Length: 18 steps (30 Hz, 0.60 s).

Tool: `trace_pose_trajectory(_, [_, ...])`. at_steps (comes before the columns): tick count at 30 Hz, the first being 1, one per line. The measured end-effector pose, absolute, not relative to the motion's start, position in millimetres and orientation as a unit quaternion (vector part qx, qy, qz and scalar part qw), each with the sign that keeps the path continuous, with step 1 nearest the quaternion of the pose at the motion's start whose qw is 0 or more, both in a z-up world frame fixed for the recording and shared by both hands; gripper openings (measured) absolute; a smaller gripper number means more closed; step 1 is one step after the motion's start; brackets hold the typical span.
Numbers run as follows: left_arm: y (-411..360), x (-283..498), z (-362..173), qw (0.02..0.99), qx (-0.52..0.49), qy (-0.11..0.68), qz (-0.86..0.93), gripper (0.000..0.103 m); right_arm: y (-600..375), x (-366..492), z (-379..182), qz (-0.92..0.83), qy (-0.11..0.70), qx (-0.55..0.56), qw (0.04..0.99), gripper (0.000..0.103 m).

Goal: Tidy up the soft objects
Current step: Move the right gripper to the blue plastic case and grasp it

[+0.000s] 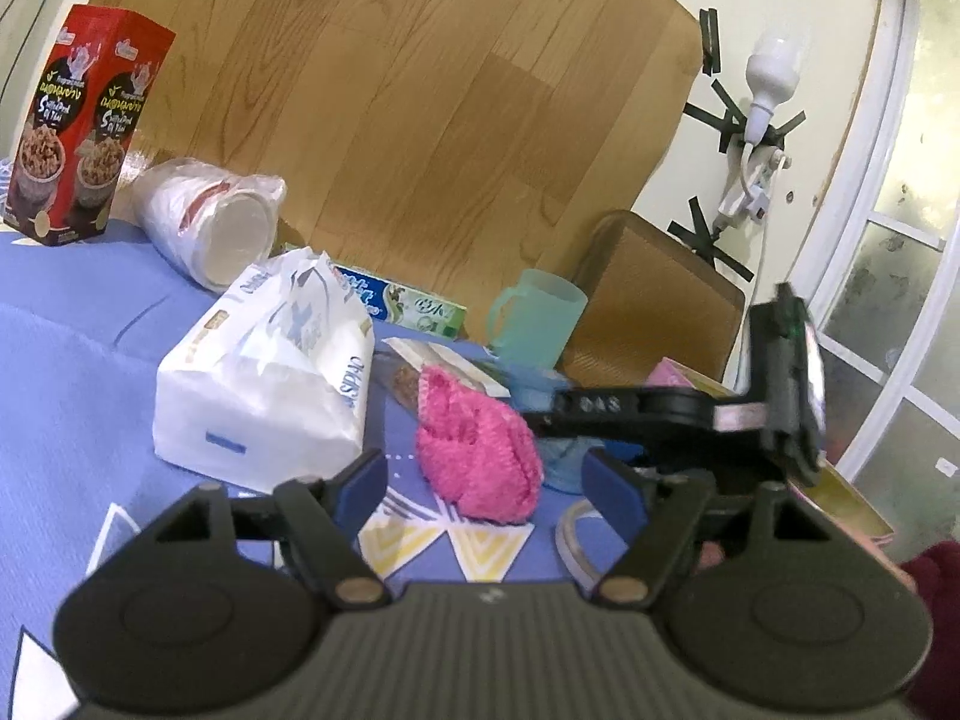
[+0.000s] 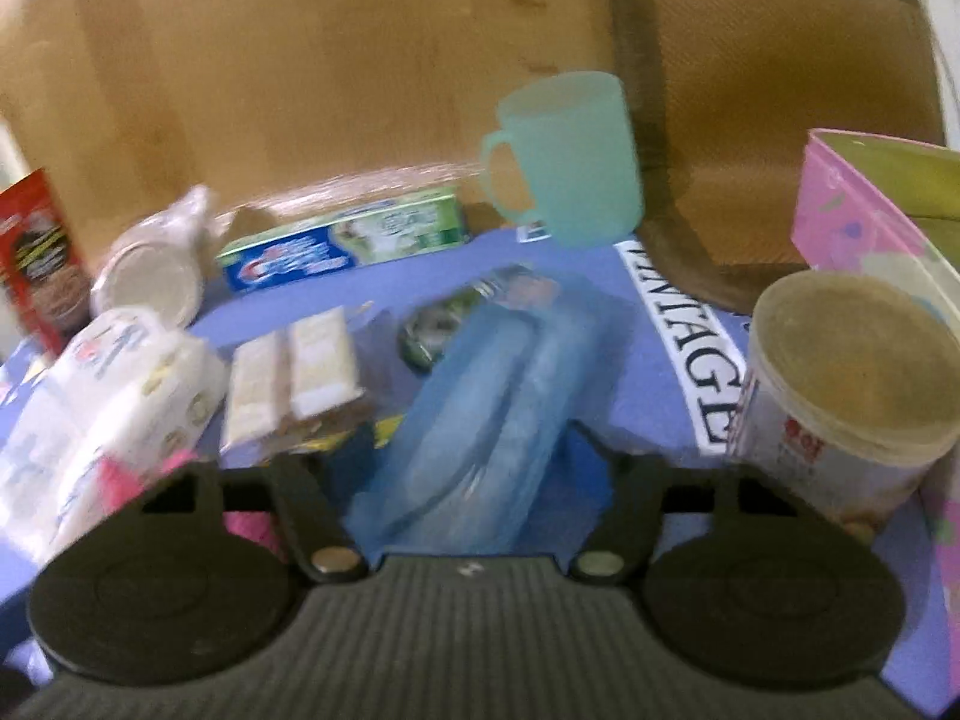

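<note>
We read "VINTAGE" on a white strip (image 2: 690, 348) printed on the blue cloth. The red snack box (image 1: 78, 132) carries script we cannot make out; the toothpaste box (image 2: 342, 246) print is blurred.

Lighting from my left wrist view is even, soft and fairly bright; daylight comes through the frosted glass door (image 1: 900, 228) at right, while the bare bulb (image 1: 771, 69) appears unlit. Shadows are faint. Focus is mostly sharp, with strong fisheye bending at the edges. My right wrist view is dimmer, warmer and smeared throughout by motion blur; the green mug (image 2: 570, 162) has soft outlines.
</note>
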<state>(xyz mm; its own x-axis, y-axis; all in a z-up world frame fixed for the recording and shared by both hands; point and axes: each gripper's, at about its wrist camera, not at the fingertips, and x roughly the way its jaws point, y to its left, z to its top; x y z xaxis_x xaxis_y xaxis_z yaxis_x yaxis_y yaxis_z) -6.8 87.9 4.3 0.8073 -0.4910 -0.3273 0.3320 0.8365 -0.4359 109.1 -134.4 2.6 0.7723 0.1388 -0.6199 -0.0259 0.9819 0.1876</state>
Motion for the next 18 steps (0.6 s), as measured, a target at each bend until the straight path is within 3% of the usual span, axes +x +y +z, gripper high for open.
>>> trace_pose_trajectory(11, [81.9,-13.1,7.4,0.922,-0.181,0.225,-0.26,0.074,-170.7,-29.6,21.0,0.077,0.284,0.031,0.955,0.057])
trace_pose_trajectory(18, [-13.8,-45.5,24.3,0.852,-0.133,0.299,-0.409,0.074,-209.7,-115.4,-14.2,0.057,0.292,0.07,0.952,0.06])
